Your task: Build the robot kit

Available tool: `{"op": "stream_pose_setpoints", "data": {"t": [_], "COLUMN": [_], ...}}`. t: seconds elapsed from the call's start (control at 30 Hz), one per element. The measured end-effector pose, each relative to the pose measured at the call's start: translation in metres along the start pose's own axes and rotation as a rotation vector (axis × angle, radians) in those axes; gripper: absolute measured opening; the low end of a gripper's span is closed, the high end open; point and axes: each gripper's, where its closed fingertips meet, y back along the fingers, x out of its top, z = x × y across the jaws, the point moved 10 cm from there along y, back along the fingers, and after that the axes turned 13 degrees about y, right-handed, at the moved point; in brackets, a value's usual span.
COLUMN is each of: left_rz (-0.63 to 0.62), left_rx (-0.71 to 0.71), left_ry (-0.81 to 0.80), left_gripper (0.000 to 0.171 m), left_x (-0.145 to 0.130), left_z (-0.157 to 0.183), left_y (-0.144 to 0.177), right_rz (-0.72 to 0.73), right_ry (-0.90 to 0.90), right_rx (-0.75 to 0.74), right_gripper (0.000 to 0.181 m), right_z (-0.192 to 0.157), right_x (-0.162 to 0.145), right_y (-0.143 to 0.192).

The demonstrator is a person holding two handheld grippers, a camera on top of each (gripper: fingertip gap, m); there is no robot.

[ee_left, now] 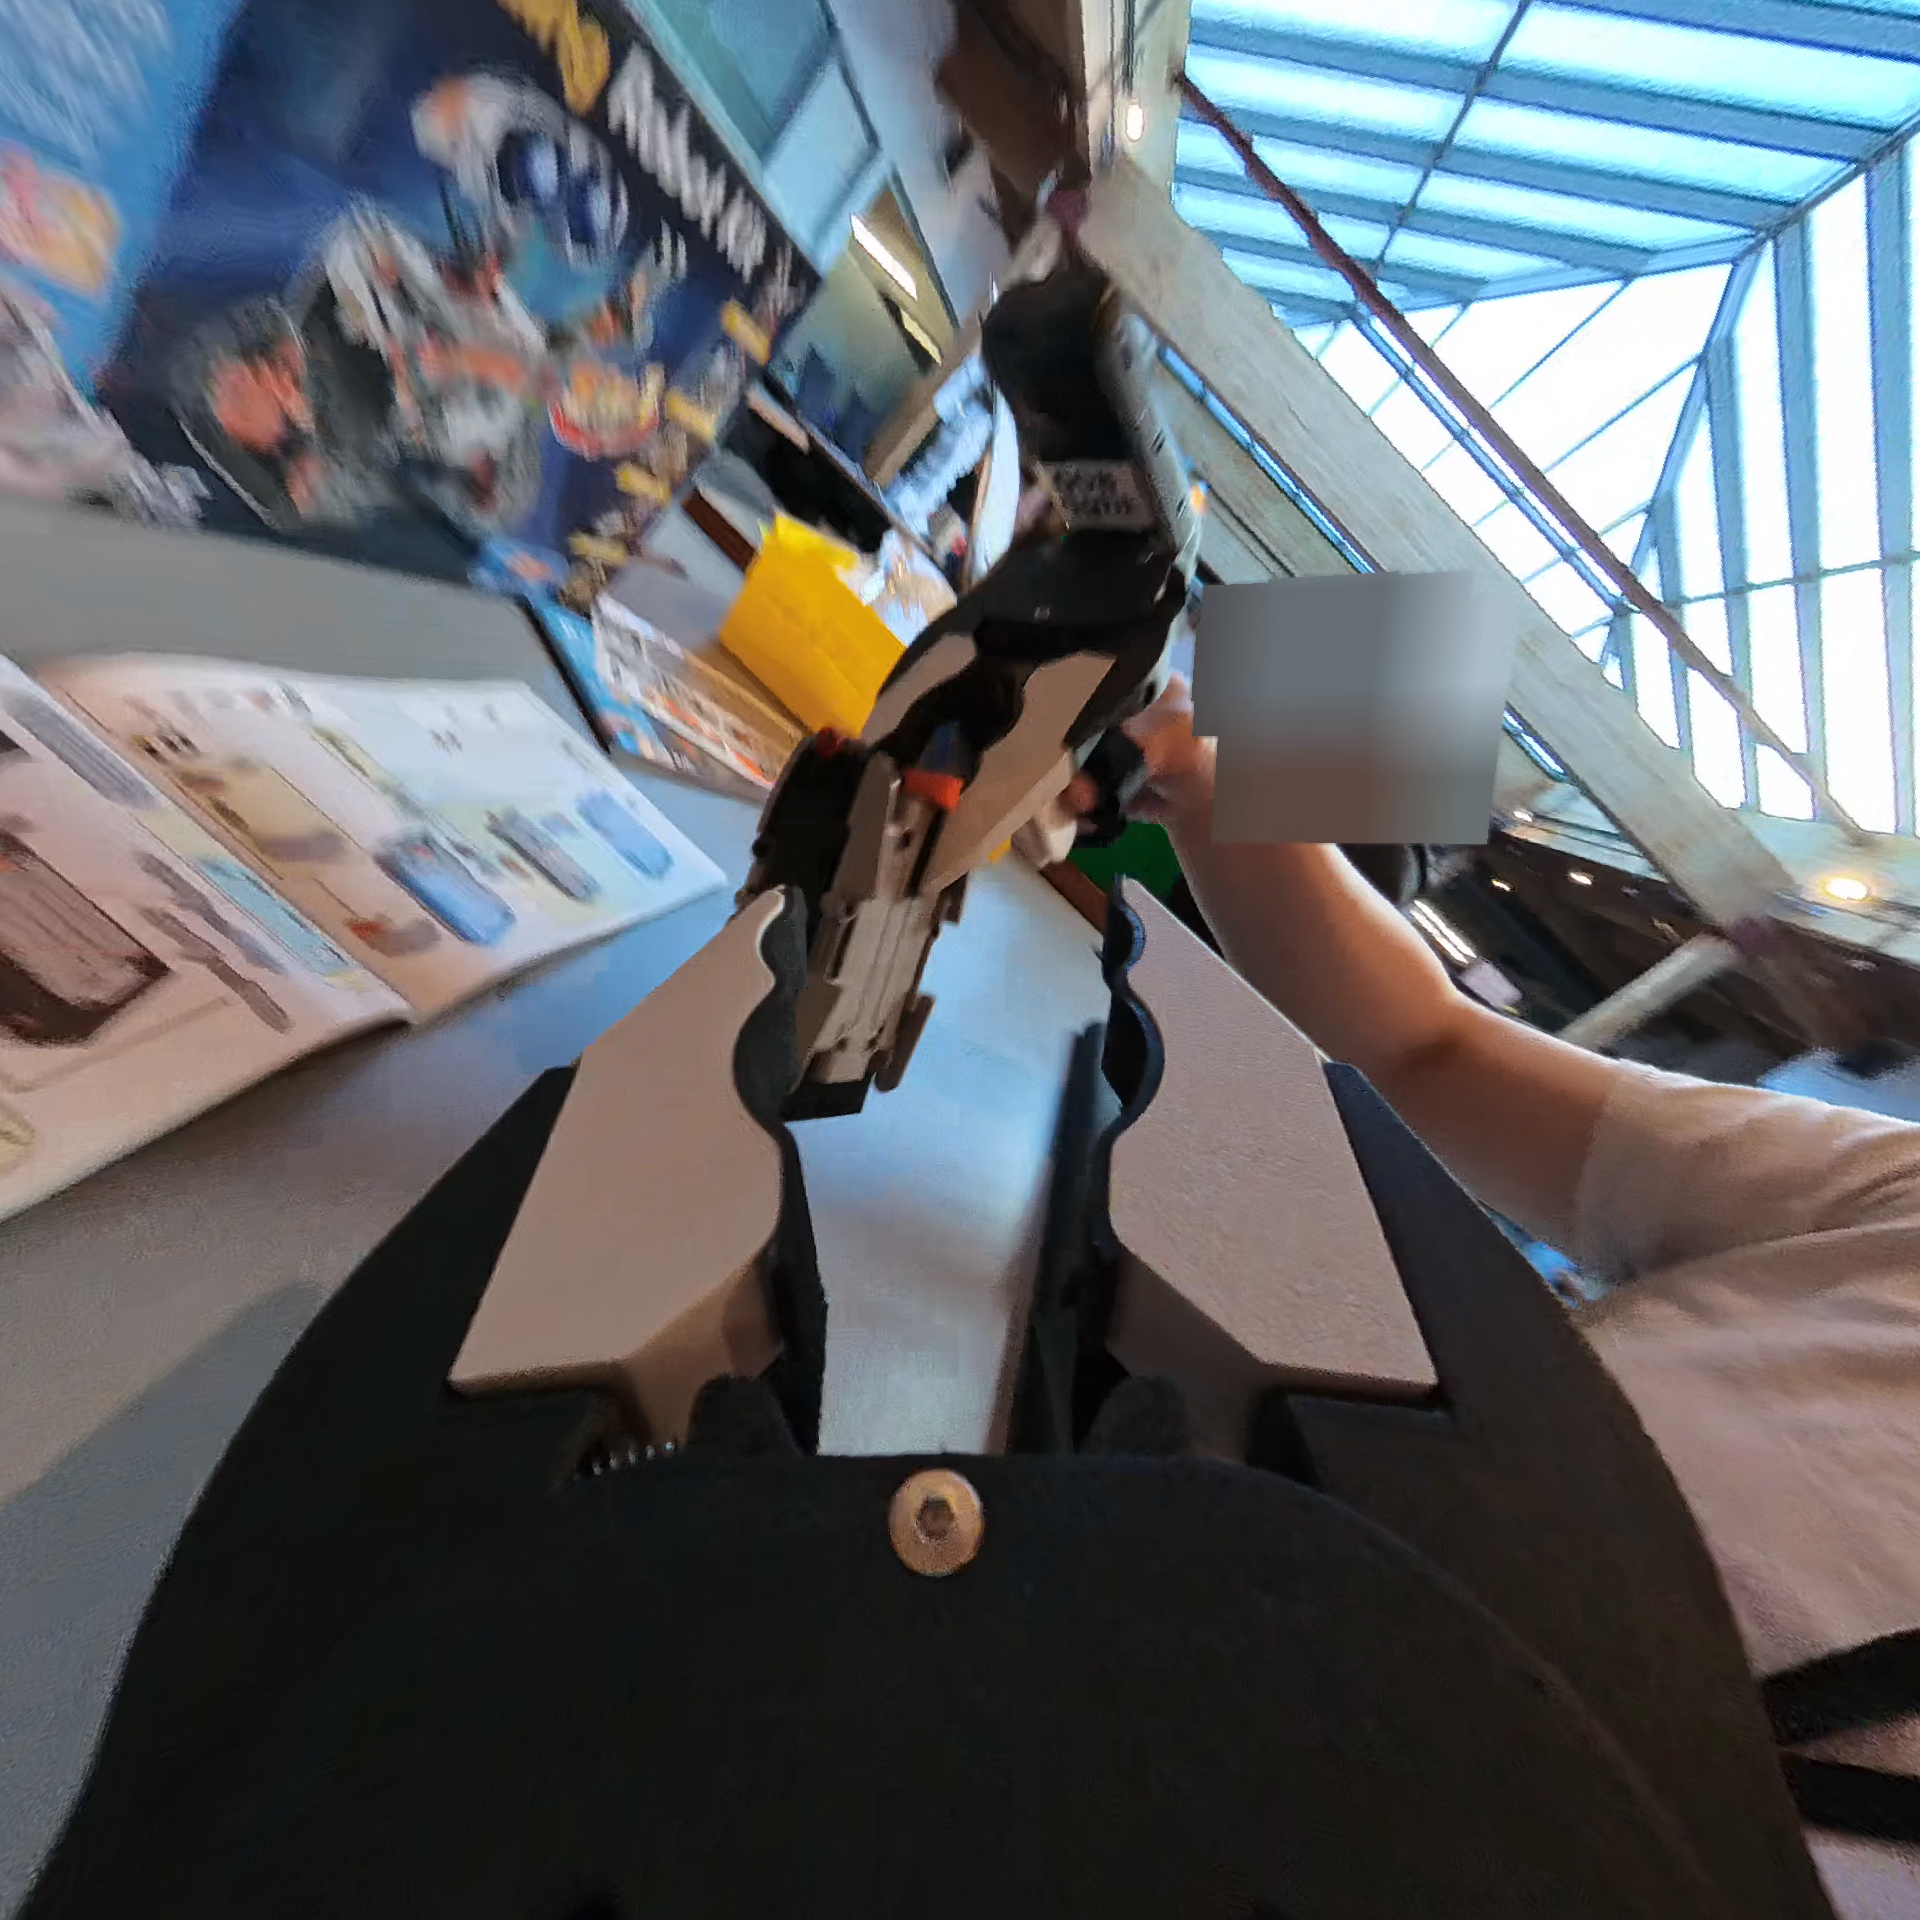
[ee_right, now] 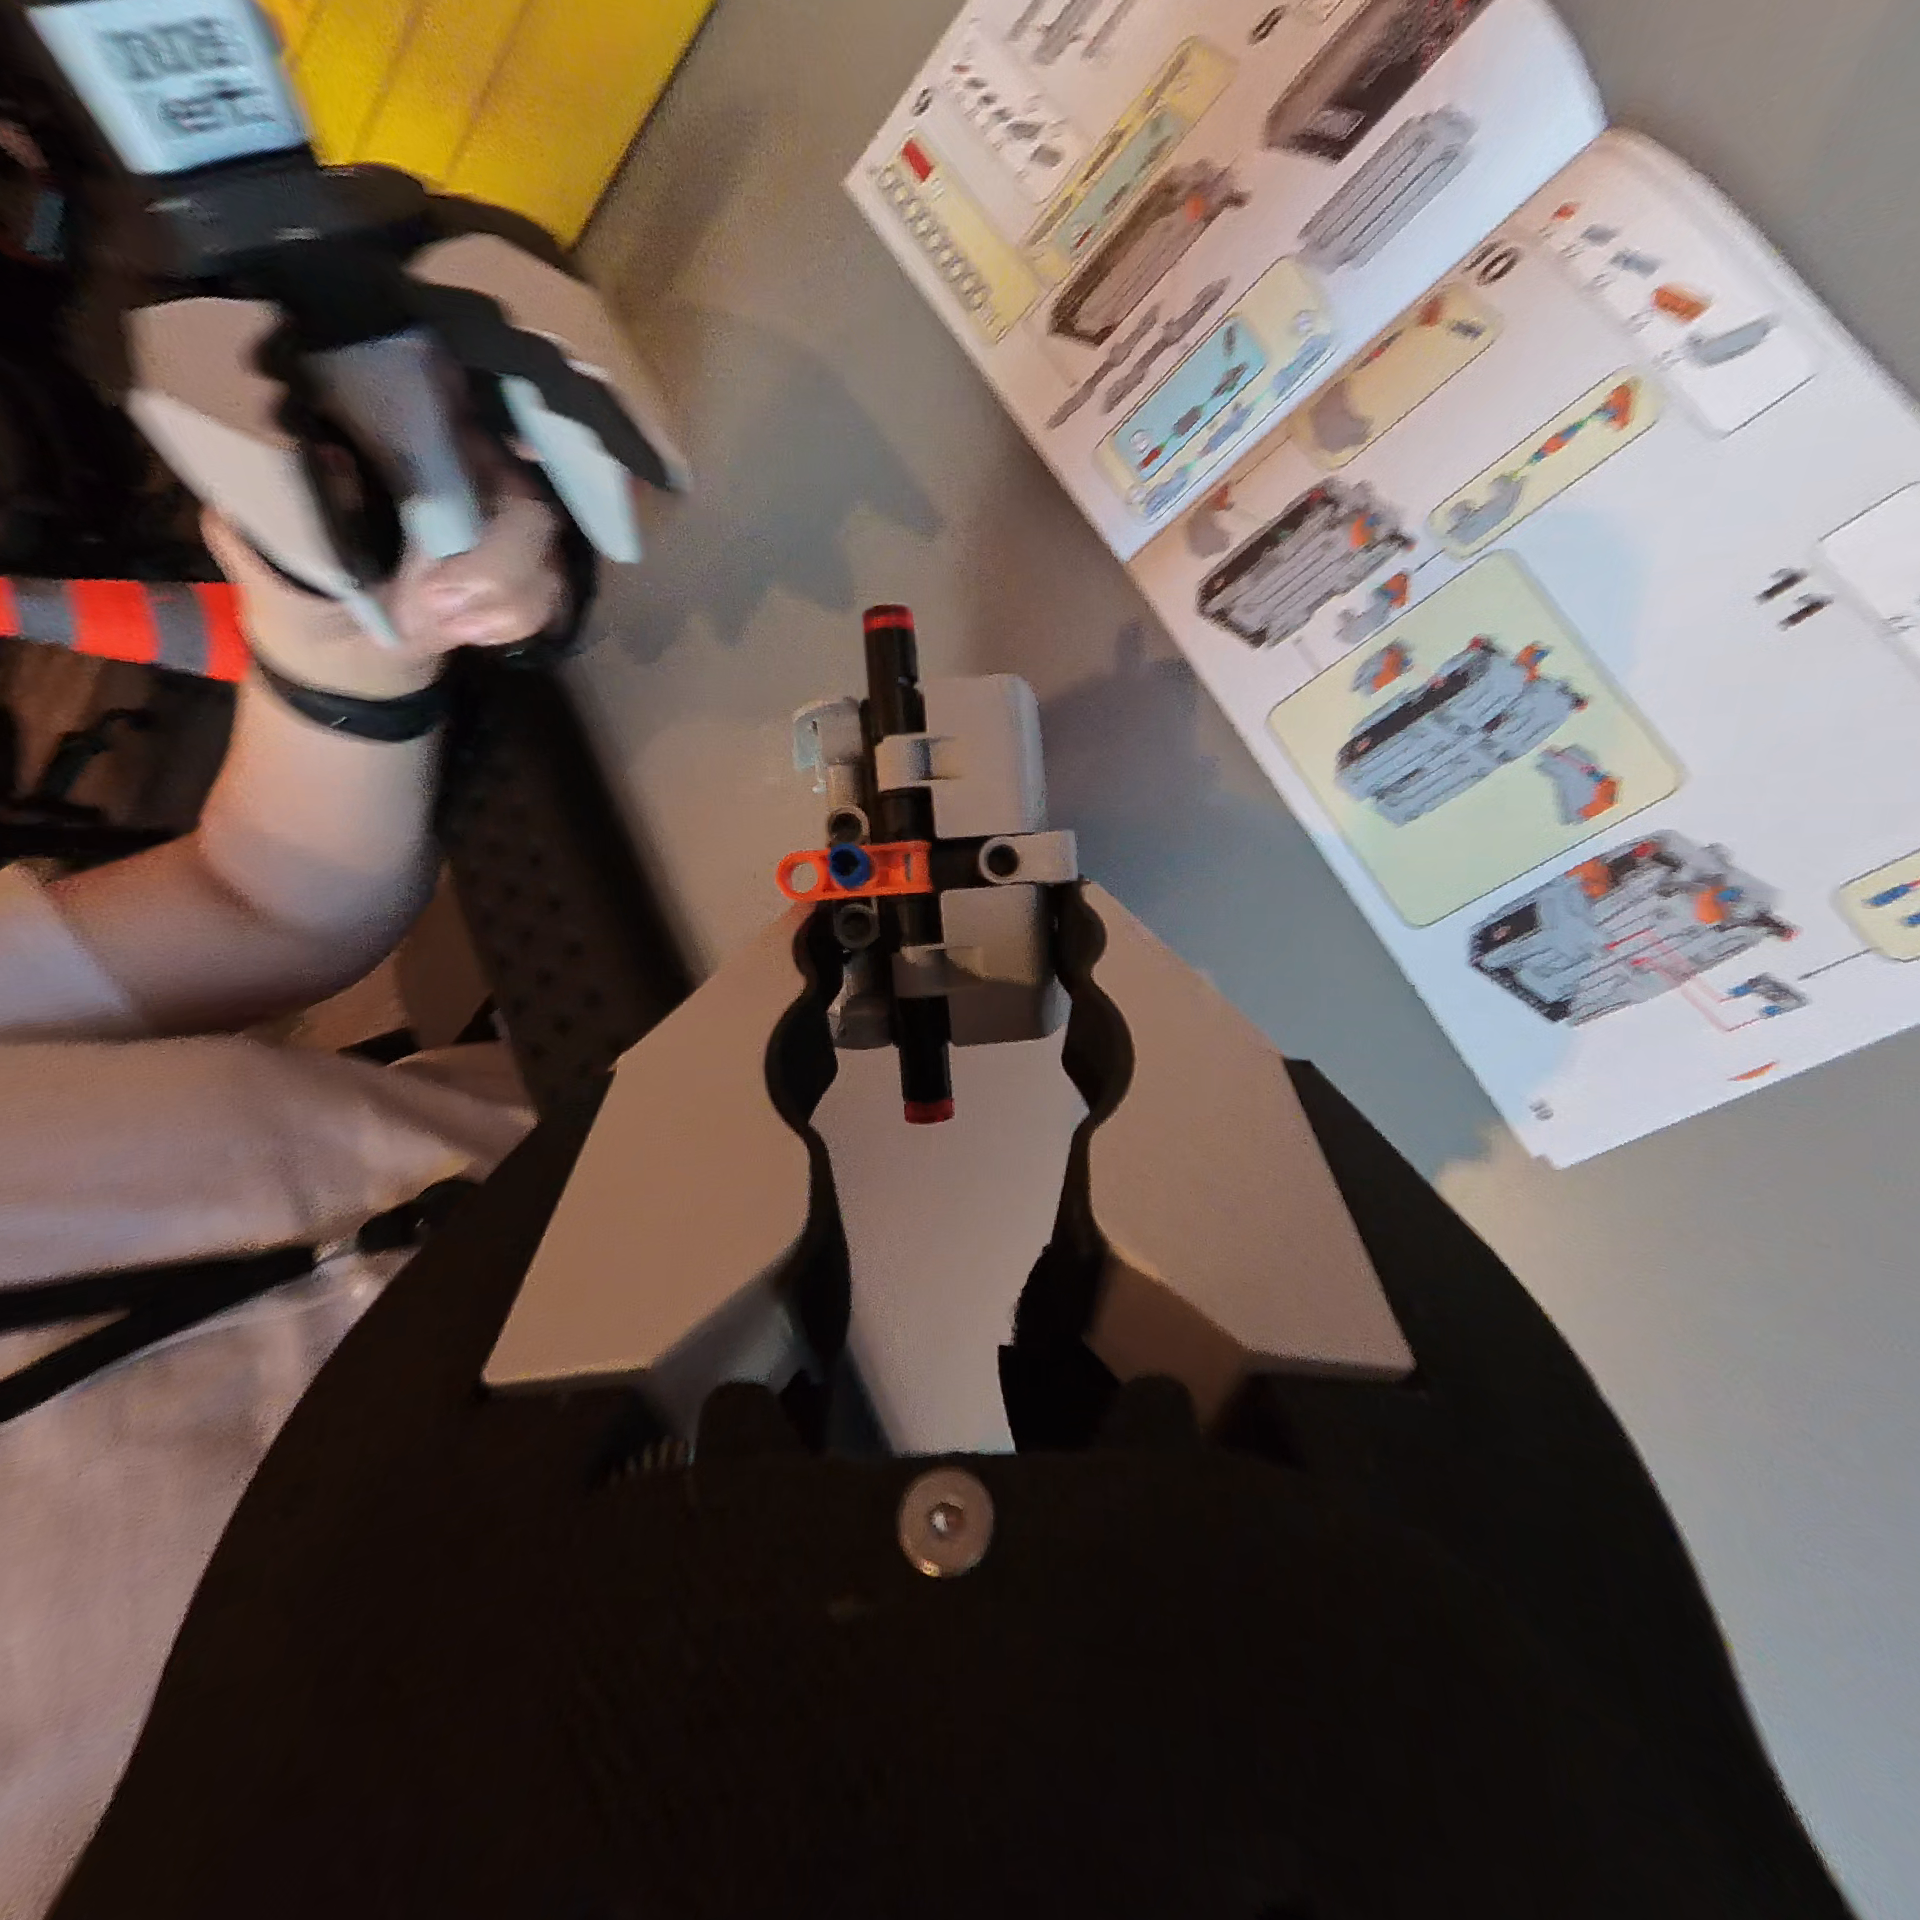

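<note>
Grey brick model (ee_right: 935,862), with a black axle and an orange beam across it, is clamped between the right gripper (ee_right: 940,935) fingers, held above the grey table (ee_right: 1714,1455). Left gripper (ee_left: 940,925) jaws stand spread apart; the model's end lies against its left finger, the right finger clear of it. An open instruction booklet (ee_right: 1455,582) lies on the table to the right, well apart. A yellow box (ee_right: 499,94) sits at the far side. A person's forearm (ee_left: 1340,987) reaches in at right
</note>
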Motion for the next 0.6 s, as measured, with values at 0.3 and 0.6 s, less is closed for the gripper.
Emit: {"op": "stream_pose_setpoints", "data": {"t": [0.3, 0.6], "left_rz": [0.199, 0.012], "left_rx": [0.367, 0.621], "left_ry": [-0.440, -0.589], "left_gripper": [0.060, 0.087], "left_x": [-0.004, -0.034], "left_z": [0.066, 0.034], "left_y": [0.070, 0.046], "right_rz": [-0.115, -0.072], "right_ry": [0.131, 0.112], "right_rx": [-0.355, -0.343], "right_gripper": [0.040, 0.040], "right_z": [-0.033, -0.052], "right_x": [0.030, 0.071], "right_y": [-0.030, -0.076]}}
